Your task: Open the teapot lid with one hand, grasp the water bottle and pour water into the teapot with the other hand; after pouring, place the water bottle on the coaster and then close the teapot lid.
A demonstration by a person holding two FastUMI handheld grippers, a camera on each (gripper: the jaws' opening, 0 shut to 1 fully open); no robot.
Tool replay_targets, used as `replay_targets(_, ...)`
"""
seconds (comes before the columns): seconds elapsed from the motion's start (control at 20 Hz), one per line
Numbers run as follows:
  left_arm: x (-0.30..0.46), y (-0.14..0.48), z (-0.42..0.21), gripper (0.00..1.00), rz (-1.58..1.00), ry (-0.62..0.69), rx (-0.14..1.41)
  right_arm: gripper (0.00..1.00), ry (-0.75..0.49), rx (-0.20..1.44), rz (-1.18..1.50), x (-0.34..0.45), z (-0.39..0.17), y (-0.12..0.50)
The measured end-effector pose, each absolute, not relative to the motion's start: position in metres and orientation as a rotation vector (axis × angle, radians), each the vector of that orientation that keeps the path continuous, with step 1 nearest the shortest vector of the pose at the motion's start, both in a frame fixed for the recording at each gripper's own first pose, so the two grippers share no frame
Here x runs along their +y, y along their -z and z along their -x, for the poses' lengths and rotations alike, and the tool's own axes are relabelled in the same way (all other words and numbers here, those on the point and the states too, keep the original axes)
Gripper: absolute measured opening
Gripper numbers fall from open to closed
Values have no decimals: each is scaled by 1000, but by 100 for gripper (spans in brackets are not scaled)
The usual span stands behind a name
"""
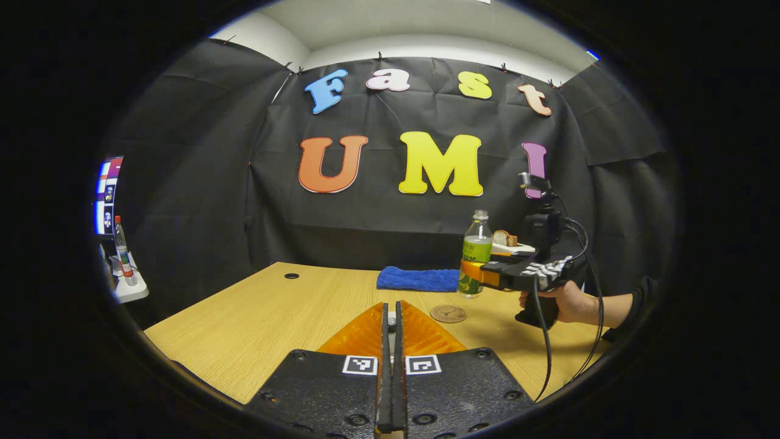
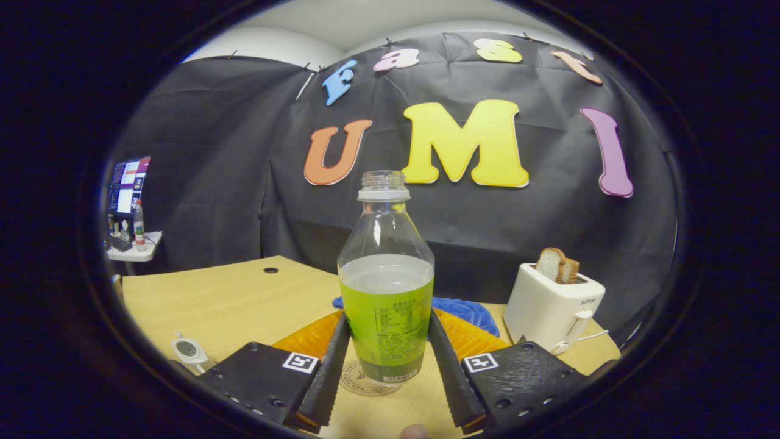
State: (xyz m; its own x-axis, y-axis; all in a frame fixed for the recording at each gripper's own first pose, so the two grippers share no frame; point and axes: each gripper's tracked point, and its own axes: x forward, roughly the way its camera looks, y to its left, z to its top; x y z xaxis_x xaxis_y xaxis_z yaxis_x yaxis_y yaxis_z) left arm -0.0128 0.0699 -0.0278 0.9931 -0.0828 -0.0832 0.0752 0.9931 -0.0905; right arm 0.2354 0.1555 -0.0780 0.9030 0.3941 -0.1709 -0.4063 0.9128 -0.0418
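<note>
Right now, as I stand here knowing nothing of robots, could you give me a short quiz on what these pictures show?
1. True or false: the water bottle has its cap on.
2. The two fingers of the right tool press on: A a cup, B the water bottle, C a spoon.
3. One word: what sticks out of the top of the toaster?

Key: 1 false, its neck is open. 2 B. 3 bread.
</note>
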Motion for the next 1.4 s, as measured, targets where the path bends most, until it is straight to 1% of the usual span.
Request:
replay_targets(0.25, 83, 37, 11, 3, 79, 54, 114, 71, -429, 224, 66, 179, -256, 118)
replay_targets(0.5, 98, 41, 10, 3, 98, 28, 118, 71, -411, 280, 23, 180, -263, 135)
replay_targets(0.75, 101, 41, 11, 3, 102, 17, 117, 72, -410, 290, 1, 180, -266, 139)
replay_targets(0.9, 98, 40, 10, 2, 102, 26, 116, 75, -414, 301, -2, 181, -263, 141)
replay_targets(0.95, 97, 40, 10, 2, 102, 29, 117, 81, -416, 306, 0, 182, -263, 141)
replay_targets(1.0, 96, 41, 10, 2, 102, 28, 116, 84, -419, 305, 0, 182, -262, 141)
replay_targets(1.05, 96, 40, 10, 3, 102, 31, 114, 96, -422, 305, -2, 183, -261, 140)
replay_targets(1.2, 91, 39, 8, 3, 101, 39, 107, 98, -427, 289, -3, 176, -245, 127)
replay_targets(1.35, 83, 39, 6, 2, 98, 51, 104, 99, -427, 258, -2, 155, -204, 110)
replay_targets(1.4, 79, 39, 5, 2, 97, 59, 100, 98, -427, 247, -1, 147, -186, 106)
